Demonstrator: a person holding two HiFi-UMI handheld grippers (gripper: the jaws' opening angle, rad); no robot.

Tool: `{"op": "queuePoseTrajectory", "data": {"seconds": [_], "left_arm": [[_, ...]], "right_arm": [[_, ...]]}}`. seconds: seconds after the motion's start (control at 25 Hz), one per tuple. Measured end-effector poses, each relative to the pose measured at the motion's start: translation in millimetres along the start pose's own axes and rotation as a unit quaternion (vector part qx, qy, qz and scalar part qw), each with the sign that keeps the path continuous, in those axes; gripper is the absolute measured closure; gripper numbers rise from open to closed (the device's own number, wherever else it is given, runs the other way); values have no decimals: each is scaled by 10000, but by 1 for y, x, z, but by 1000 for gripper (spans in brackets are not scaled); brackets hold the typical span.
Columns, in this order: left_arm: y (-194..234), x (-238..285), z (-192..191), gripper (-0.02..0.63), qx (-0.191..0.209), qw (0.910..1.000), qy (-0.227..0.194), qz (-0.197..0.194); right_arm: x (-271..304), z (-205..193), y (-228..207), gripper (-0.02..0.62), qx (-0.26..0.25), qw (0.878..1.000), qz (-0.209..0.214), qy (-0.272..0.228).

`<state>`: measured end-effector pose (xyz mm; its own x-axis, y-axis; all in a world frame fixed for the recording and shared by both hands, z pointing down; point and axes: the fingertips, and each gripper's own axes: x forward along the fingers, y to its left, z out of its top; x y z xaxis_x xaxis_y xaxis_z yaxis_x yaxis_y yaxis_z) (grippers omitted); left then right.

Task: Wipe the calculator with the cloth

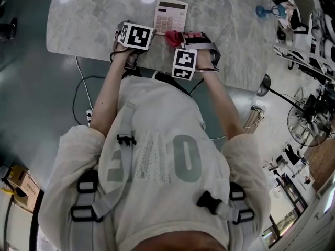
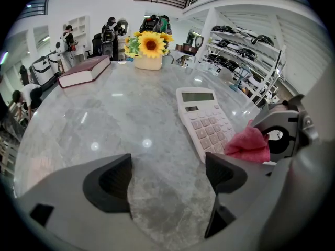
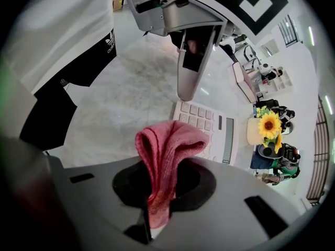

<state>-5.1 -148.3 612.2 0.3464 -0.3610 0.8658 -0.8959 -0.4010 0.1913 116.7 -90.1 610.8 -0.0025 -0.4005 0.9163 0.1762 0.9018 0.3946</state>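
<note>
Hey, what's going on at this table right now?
A person at a marble table holds a gripper in each hand. The right gripper is shut on a pink cloth, held at the near edge of the calculator; contact is unclear. The left gripper is open and empty, just left of the calculator.

1. A cream short-sleeved top (image 1: pixel 152 103) bears large, pale grey-green letters across the back.
2. Grey harness straps (image 1: pixel 123 135) run over it, fastened with black buckles (image 1: pixel 211 202).
3. Black legwear (image 3: pixel 84 61), perhaps shorts, carries a small white logo.
4. The left gripper (image 2: pixel 167 179) is grey-bodied with black jaw pads (image 2: pixel 112 182); the right gripper (image 3: pixel 157 184) is built alike.
5. Each gripper carries a white cube (image 1: pixel 136 36) printed with black square markers.
</note>
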Motion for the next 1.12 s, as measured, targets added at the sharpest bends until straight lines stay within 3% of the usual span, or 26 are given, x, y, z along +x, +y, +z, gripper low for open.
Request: {"op": "queuePoseTrajectory", "data": {"seconds": [0.2, 0.6, 0.72, 0.84, 1.0, 1.12], "left_arm": [[7, -17, 2, 178, -258, 9996, -47, 145], [11, -91, 88, 178, -455, 9883, -1451, 89], [21, -124, 110, 218, -775, 9712, -2251, -17], [35, -160, 129, 344, -1012, 9505, -2937, 20], [44, -202, 141, 459, -750, 9284, -3618, 389], [50, -218, 145, 497, -646, 9171, -3882, 636]], "right_arm": [[-13, 5, -19, 540, 27, 9999, 81, -86], [-32, -16, -136, 540, 98, 9955, -937, 137], [-36, -8, -159, 540, 153, 9932, -1147, 122], [-35, 1, -172, 540, 262, 9921, -1220, 114], [-26, 10, -171, 540, 300, 9927, -1158, 156], [-16, 13, -168, 540, 308, 9933, -1095, 217]]}}
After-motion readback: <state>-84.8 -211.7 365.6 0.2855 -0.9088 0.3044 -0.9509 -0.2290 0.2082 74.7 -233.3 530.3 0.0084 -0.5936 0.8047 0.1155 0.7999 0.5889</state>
